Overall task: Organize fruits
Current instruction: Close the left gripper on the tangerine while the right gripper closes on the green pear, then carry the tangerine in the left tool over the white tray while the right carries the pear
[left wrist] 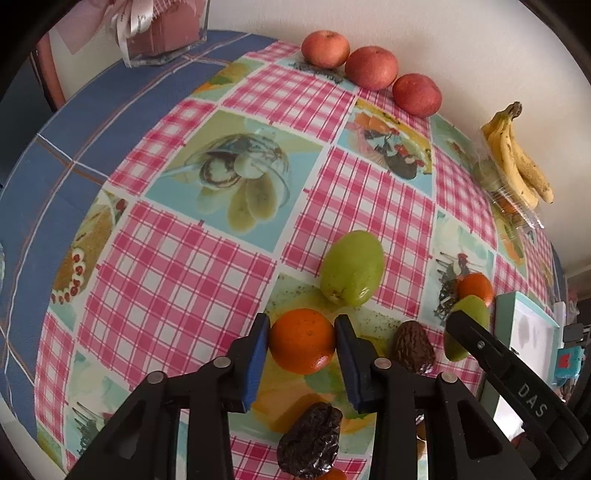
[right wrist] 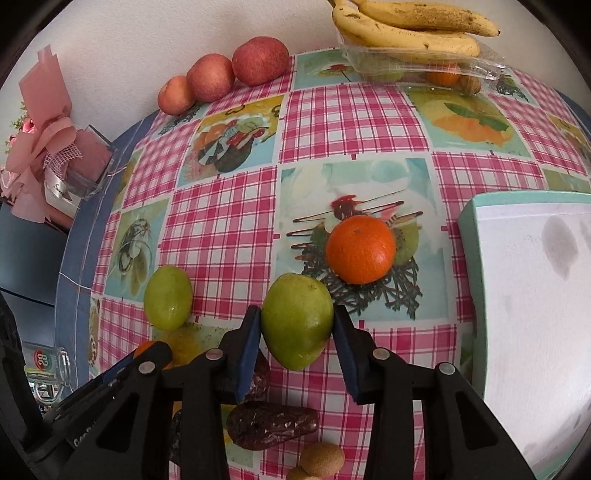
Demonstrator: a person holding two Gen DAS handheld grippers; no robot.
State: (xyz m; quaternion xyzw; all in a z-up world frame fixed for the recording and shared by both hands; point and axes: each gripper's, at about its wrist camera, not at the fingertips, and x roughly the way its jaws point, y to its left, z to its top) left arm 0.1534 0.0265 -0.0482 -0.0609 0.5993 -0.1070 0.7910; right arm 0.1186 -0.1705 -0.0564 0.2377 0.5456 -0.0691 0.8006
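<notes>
Left gripper: pads pinching an orange on the tablecloth, beside a date.
Right gripper: pads against a green fruit, near the box.
Far edge: apples, bananas.

Bananas on tray, apples leftward
</notes>
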